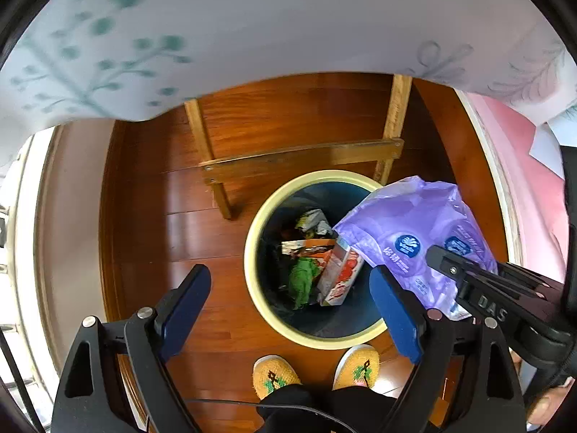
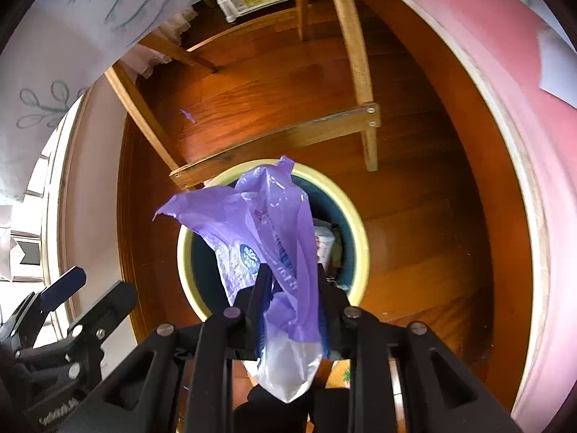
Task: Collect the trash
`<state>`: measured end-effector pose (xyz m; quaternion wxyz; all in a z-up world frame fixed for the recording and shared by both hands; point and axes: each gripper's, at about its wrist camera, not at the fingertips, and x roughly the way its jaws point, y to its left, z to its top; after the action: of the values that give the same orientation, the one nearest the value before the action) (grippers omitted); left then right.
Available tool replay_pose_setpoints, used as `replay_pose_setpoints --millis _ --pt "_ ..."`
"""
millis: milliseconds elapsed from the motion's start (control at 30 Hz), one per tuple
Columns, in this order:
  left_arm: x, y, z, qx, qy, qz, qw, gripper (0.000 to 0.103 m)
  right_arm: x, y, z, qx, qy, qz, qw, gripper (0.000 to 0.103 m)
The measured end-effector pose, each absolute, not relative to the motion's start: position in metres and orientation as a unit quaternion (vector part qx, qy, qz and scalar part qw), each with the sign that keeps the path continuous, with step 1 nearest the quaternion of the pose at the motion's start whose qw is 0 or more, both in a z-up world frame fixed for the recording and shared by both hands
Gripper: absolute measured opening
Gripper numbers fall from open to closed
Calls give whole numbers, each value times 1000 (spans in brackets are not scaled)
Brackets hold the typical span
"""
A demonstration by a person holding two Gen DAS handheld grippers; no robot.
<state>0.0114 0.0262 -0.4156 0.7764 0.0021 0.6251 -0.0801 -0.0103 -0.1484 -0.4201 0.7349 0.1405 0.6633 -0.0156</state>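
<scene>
Floor and furniture. A reddish wooden floor point(image 1: 151, 223) filled both wrist views beneath your two tongs, and a pale cloth with a blue-green leaf print point(image 1: 252, 29) hung over the far edge. Wooden frame legs and a crossbar point(image 1: 303, 158) stood on the floor just beyond the bin.

Bin. A round trash bin point(image 1: 252, 238) with a cream rim and dark interior sat directly below your tongs. It held a green scrap point(image 1: 303, 279), a red-and-white carton point(image 1: 340, 274) and crumpled wrappers.

Bag. The purple plastic bag point(image 2: 252, 223), printed with a blue round logo, hung over the bin's mouth; it was not yet inside. Its clear, bunched end trailed back behind your right fingers.

Right tongs. Your right gripper point(image 2: 293, 281) pointed steeply down with its jaws nearly together, and they pinched the bag's gathered neck between them. In the left wrist view the same tool entered from the right, with the bag point(image 1: 414, 227) spread over the rim's right side.

Left tongs. Your left gripper point(image 1: 292, 299) stood wide apart and held nothing; one blue pad hovered over bare floor left of the bin, the other over its right rim.

Feet. Two yellow knitted slippers point(image 1: 276, 375) stood just nearer to you than the bin.
</scene>
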Motion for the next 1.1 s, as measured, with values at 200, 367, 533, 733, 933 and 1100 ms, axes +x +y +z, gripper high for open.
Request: replay_pose_setpoints --millis 200,367,533,733,933,1100 --pt "12 42 -402 -7 620 -62 782 89 -4 -137 -426 148 669 4 729 57" --pt "11 46 -385 -10 611 -58 789 91 -3 -130 -415 132 660 14 739 71" --pt "6 48 -362 -10 603 -56 795 91 -2 -131 -391 131 651 20 747 71" --pt "2 47 -317 -13 600 -52 799 91 -5 -134 -330 123 632 31 764 71" --pt "1 47 -237 -24 583 -56 810 91 -8 -143 -248 123 610 40 781 71" --pt "3 46 -168 -22 561 -54 826 91 -6 -149 -177 118 589 49 798 71"
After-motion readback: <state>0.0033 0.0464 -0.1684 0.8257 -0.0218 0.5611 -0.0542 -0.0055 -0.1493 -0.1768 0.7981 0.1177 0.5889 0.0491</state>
